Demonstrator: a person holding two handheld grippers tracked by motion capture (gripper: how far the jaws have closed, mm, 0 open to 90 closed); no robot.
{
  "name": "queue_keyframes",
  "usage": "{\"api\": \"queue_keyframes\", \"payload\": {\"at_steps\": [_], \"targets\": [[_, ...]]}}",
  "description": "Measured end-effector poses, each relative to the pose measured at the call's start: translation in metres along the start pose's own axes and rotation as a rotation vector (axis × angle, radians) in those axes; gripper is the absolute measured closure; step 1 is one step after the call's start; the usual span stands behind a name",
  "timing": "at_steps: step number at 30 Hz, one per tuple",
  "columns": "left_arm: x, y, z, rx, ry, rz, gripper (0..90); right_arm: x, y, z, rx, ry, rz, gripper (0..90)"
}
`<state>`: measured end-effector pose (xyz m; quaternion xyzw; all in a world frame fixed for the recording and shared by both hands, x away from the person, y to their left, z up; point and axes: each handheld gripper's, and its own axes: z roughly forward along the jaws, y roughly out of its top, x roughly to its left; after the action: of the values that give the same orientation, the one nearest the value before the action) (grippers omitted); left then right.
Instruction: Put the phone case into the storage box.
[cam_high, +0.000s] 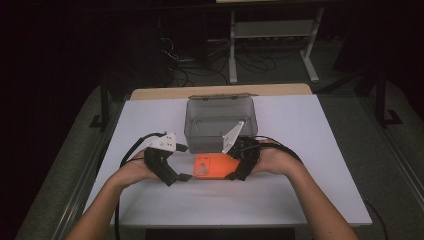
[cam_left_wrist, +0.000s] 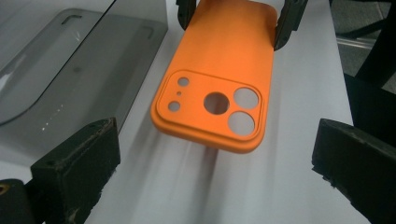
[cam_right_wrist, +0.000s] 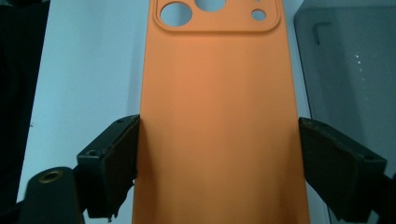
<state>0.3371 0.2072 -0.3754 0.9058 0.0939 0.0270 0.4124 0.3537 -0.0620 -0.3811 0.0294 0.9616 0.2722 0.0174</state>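
A white table (cam_high: 310, 200) carried the whole job, and toward its far side stood a smoky translucent plastic box (cam_high: 220, 125), open at the top, with its lid folded back behind it and nothing visible inside.

Just in front of the box, between the two hands, was the orange phone case (cam_high: 214, 166). It was back side up, camera cut-outs pointing toward the person's left, and seemed to be lifted a little off the tabletop, judging by the shadow under it in the left gripper view.

The right gripper (cam_high: 239, 167) was clamped across the case's width at the plain end; in the right gripper view both black pads (cam_right_wrist: 112, 163) pressed against the long edges of the phone case (cam_right_wrist: 219, 121).

The left gripper (cam_left_wrist: 212, 172) was released, its jaws spread wide with nothing between them, standing short of the camera end of the phone case (cam_left_wrist: 219, 79).

By my reading, the pick-up was done and the case was under control in one claw. Getting it over the rim and down into the box was not yet done.
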Motion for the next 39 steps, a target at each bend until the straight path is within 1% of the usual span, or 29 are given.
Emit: {"api": "queue_keyframes", "payload": {"at_steps": [5,13,15,18,21,24,26,31,35,39], "targets": [[0.002,0.007,0.004,0.023,-0.012,0.028,0.7,0.001,0.0,0.001,0.002,-0.001,0.001,15.7],[0.003,0.016,0.01,0.047,-0.04,0.055,0.7,0.001,0.001,0.001,-0.002,0.003,-0.003,15.7],[0.003,0.018,0.012,0.05,-0.036,0.065,0.7,0.001,0.001,0.001,-0.005,0.005,-0.003,15.7],[0.004,0.021,0.016,0.062,-0.04,0.077,0.7,0.001,0.001,0.001,-0.008,0.008,-0.003,15.7],[0.005,0.023,0.02,0.07,-0.053,0.079,0.7,0.001,0.002,0.002,-0.007,0.008,-0.005,15.7],[0.005,0.025,0.023,0.069,-0.067,0.083,0.7,0.0,0.002,0.002,-0.009,0.012,-0.005,15.7],[0.005,0.026,0.026,0.073,-0.069,0.089,0.7,0.0,0.002,0.002,-0.01,0.012,-0.005,15.7],[0.007,0.03,0.031,0.07,-0.075,0.09,0.7,0.001,0.002,0.002,-0.009,0.013,-0.004,15.7],[0.007,0.032,0.035,0.081,-0.083,0.098,0.7,0.001,0.003,0.002,-0.014,0.013,-0.004,15.7],[0.007,0.032,0.037,0.078,-0.097,0.1,0.7,0.001,0.004,0.0,-0.019,0.01,-0.003,15.7]]}}
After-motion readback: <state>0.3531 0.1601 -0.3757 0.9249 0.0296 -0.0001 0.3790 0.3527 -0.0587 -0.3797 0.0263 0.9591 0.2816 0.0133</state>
